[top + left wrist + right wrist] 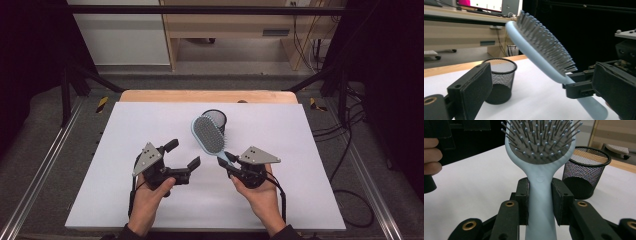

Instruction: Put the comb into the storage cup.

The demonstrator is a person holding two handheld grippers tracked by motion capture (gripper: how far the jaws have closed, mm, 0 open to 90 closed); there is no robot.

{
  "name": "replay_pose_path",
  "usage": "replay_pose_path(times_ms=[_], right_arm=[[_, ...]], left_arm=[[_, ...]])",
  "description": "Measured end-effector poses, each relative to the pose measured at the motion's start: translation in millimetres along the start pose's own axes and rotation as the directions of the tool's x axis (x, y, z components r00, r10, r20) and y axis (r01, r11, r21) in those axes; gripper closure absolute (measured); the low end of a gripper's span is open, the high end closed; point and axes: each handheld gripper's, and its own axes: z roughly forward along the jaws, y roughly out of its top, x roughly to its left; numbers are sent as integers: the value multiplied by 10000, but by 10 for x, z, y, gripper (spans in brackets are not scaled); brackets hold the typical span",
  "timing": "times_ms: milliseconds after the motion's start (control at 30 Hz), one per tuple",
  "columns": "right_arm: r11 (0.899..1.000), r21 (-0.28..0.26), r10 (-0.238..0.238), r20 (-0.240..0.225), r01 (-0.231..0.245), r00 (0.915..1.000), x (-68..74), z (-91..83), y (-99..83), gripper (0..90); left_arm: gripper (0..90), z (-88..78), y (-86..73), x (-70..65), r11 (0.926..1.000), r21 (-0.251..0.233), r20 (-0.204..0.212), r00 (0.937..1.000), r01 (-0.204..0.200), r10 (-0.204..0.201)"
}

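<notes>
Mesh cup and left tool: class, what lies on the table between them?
Nothing rests there. In the high view, bare white table separates the mesh cup from the open left tool; the hairbrush is held beside that stretch.

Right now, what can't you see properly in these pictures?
- Mesh cup: its front is hidden behind the hairbrush in the high view, and no view looks down to its bottom.
- Hairbrush handle end: cut off by the bottom edge in the right gripper view, past the right tool.
- Left tool: its far pad is cut off by the right edge in the left gripper view.
</notes>
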Motion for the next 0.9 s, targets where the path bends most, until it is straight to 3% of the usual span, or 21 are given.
replay_pose_path(times_ms=[267,500,767,900], right_arm=[[9995,-88,-293,-283,291,9992,138,58,-16,695],[9961,-90,-880,-533,877,9947,335,166,-28,695],[9929,-46,-1191,-655,1191,9907,475,291,-45,695],[9929,-130,-1188,-634,1182,9909,483,288,-53,695]], left_arm=[[35,25,-8,-18,9989,-66,249,9986,467,-465],[41,-8,-22,59,9960,-116,51,9961,882,-881],[74,-49,-81,176,9834,-134,197,9834,1808,-1805],[116,-47,-88,199,9722,-168,425,9716,2337,-2328]])
